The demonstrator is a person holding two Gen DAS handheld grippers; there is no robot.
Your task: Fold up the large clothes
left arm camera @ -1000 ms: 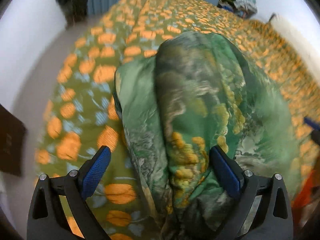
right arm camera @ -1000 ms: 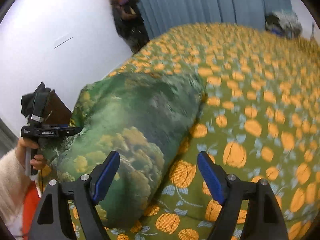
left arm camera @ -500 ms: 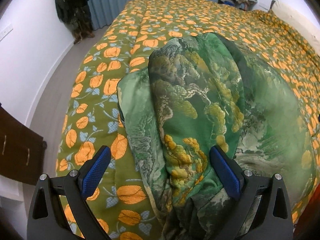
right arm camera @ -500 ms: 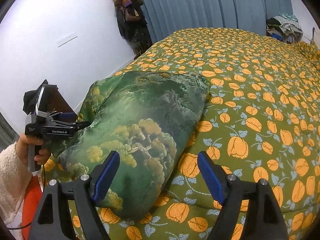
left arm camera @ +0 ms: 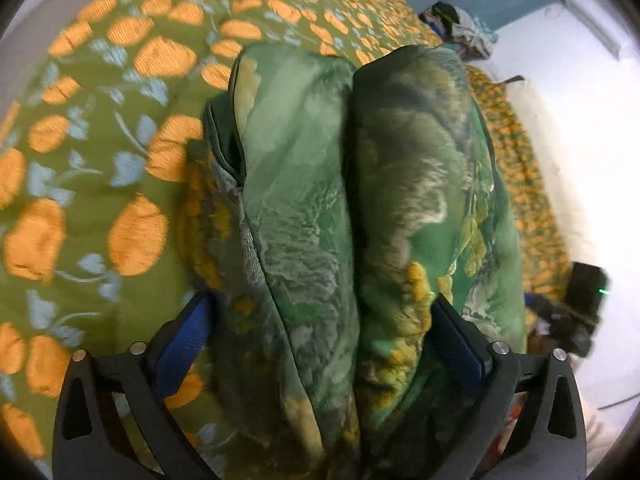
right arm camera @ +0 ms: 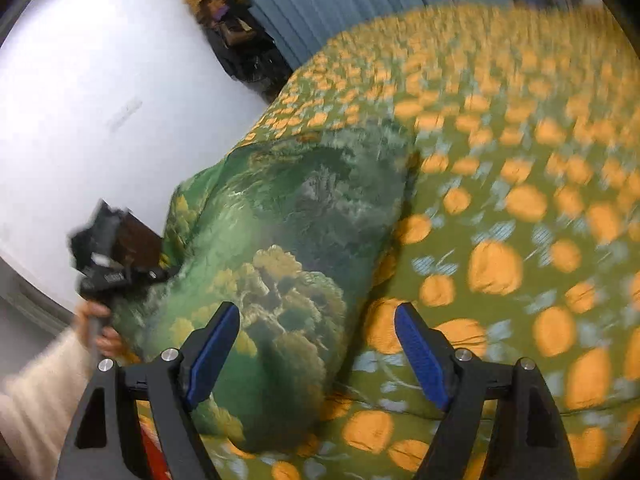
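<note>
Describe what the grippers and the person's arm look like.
Both grippers, left gripper and right gripper, have black angular frames with triangular cutouts, silver screw heads and textured blue finger pads. The arm wears a fuzzy cream sleeve.
</note>
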